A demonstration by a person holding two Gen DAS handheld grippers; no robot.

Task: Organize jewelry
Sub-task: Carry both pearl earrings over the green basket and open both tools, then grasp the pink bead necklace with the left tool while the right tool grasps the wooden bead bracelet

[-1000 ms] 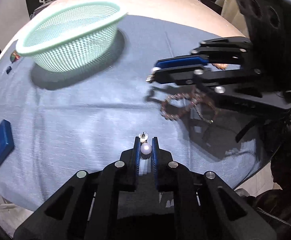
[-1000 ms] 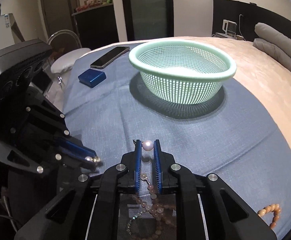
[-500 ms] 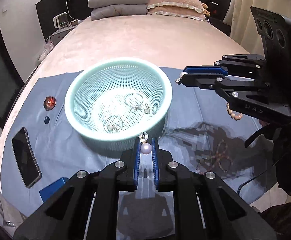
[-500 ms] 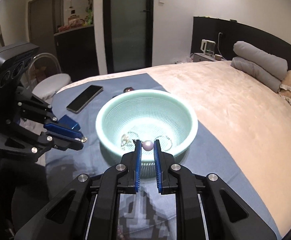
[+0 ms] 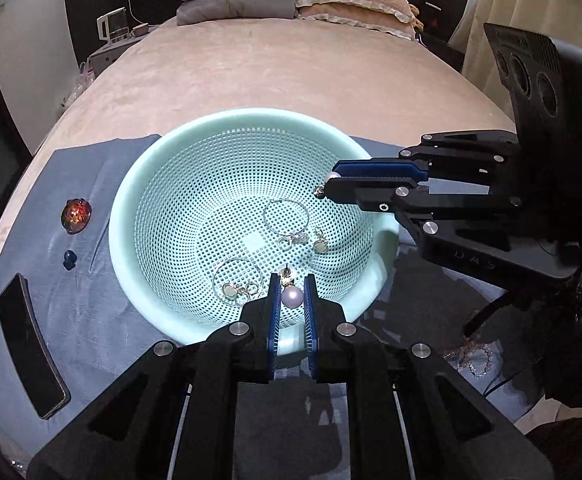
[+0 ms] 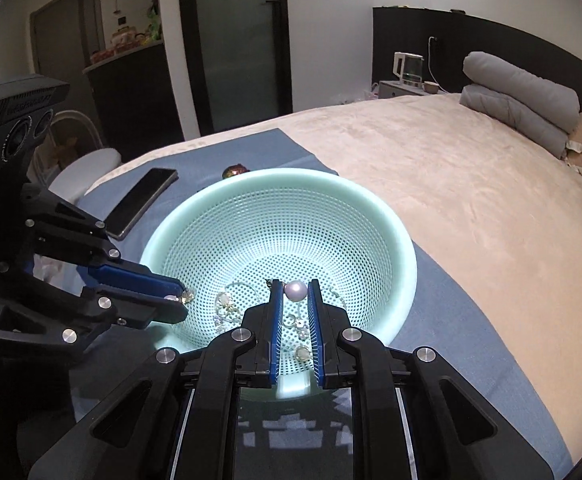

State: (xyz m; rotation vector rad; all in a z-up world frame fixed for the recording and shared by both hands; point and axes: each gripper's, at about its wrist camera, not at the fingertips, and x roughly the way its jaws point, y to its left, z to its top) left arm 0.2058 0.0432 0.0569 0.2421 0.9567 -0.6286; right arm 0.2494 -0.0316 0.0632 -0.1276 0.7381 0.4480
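While both tips hang over the mint basket (image 5: pixel 139 216), inside its rim with open room below, I have the left gripper (image 5: pixel 291 292) clenched on one pearl earring (image 5: pixel 291 297) and the right gripper (image 6: pixel 294 294) clenched on another pearl earring (image 6: pixel 295 291). I count two hoop earrings (image 5: pixel 287 216) on the basket floor, plus one phone (image 5: pixel 31 344) on the blue cloth (image 5: pixel 79 312).

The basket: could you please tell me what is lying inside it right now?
Inside the basket lie two hoop earrings with small charms. The left gripper and right gripper hang above it, each pinching a pearl earring, and cover some of the bottom.
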